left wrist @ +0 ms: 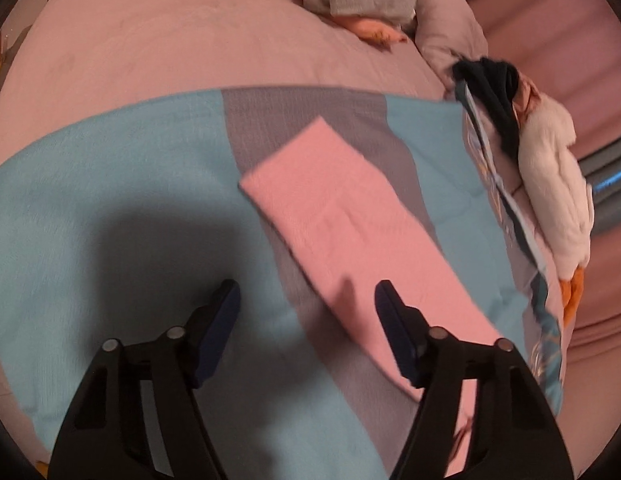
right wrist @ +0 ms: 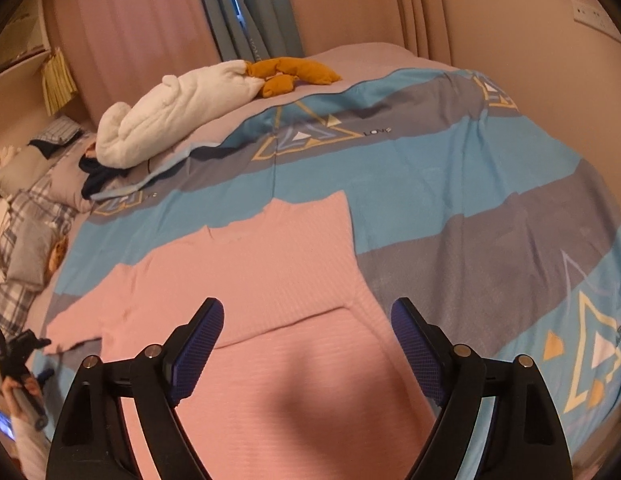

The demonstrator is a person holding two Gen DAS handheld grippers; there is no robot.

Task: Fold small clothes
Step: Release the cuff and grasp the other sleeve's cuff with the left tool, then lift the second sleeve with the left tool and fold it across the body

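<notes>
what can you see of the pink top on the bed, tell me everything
The pink top looks like a soft ribbed knit in plain pale pink. It lies flat and spread out on the blue and grey striped duvet cover, one long sleeve stretched straight out, and a fold line or hem edge crossing its body. Both the left gripper and right gripper hover open over it, neither gripping the cloth. Their shadows fall on it.

Striped bed (right wrist: 450,184), grey-blue curtains (right wrist: 250,12), perhaps window

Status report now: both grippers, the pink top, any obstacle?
Left gripper open, right gripper open. Pink top flat on bedspread, partly folded. Nothing on it.
</notes>
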